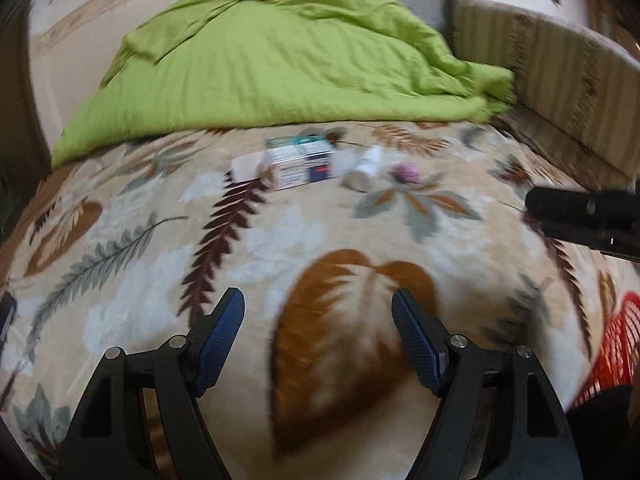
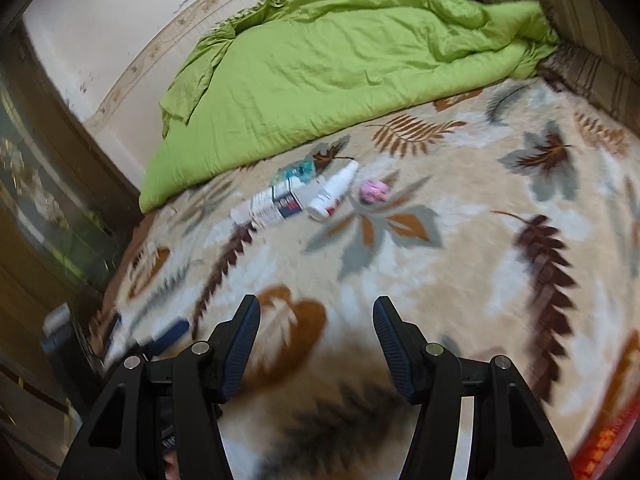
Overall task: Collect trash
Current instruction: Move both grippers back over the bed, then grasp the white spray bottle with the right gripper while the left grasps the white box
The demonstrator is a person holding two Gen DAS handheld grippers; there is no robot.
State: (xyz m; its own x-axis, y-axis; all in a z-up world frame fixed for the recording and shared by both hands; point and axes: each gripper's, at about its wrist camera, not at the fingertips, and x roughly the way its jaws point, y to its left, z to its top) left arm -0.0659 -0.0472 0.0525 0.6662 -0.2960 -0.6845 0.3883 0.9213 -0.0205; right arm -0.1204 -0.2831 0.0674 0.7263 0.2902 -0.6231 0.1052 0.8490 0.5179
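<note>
Left gripper (image 1: pixel 318 312) hangs with jaws spread wide and empty over the leaf-patterned blanket (image 1: pixel 256 240); right gripper (image 2: pixel 316 320) likewise gapes, holding nothing. Ahead, near the green duvet (image 2: pixel 320 60), lie a box (image 2: pixel 276 204), white bottle (image 2: pixel 332 192) and pink wad (image 2: pixel 373 191), clustered. Red basket (image 1: pixel 612 344) sits at the right edge.

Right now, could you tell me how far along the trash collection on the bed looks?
Nothing looks collected yet. The white-and-blue cardboard box, white plastic bottle and crumpled pink wad all lie on the leaf-patterned blanket near the green duvet. The left gripper and right gripper are open and empty. All pickups remain.
</note>
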